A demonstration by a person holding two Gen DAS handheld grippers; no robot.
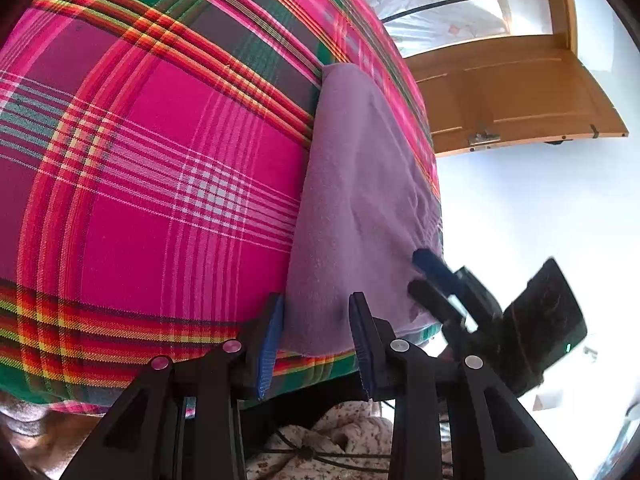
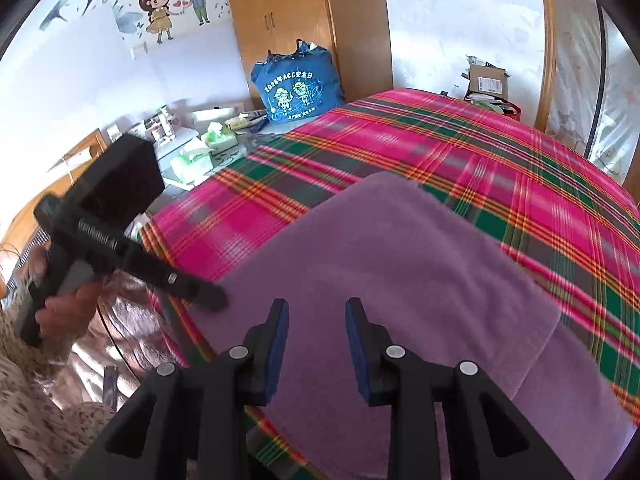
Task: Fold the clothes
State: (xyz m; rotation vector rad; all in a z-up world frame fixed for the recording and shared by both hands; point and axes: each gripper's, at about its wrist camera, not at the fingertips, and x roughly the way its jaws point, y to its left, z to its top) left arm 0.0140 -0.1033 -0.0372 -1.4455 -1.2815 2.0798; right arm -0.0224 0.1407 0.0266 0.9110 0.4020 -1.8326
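The purple garment (image 2: 400, 280) is lying flat on the bed's plaid cover (image 2: 500, 168), near the corner of the bed closest to the person, apparently already doubled into a rough rectangle; a raised line that looks like a fold or a layer edge is showing toward its right side in the right wrist view. The left tool (image 1: 316, 344) is hovering over the near edge of the cloth with its jaws standing apart and, as far as the pictures show, nothing pinched between the blue pads (image 1: 268, 352). The right tool (image 2: 318, 344) is likewise standing apart above the middle of the garment, empty; in the left wrist view its tips (image 1: 424, 276) are sitting at or just above the cloth's right-hand border. By the look of the scene, the step in hand is the regrasp for the next fold. To do it well, each tool should be lowering onto its own corner of the near edge, taking every layer between the pads before closing, so that no lower ply is being left behind. Both corners should be lifting together and travelling level toward the far edge (image 1: 340, 72), keeping the cloth taut between them to avoid a diagonal crease. The cover underneath is loose fabric, so the pads should be closing on the garment alone. A blue bag (image 2: 296, 84) and a wooden wardrobe (image 2: 288, 12) are standing well apart beyond the bed and are posing no obstruction.
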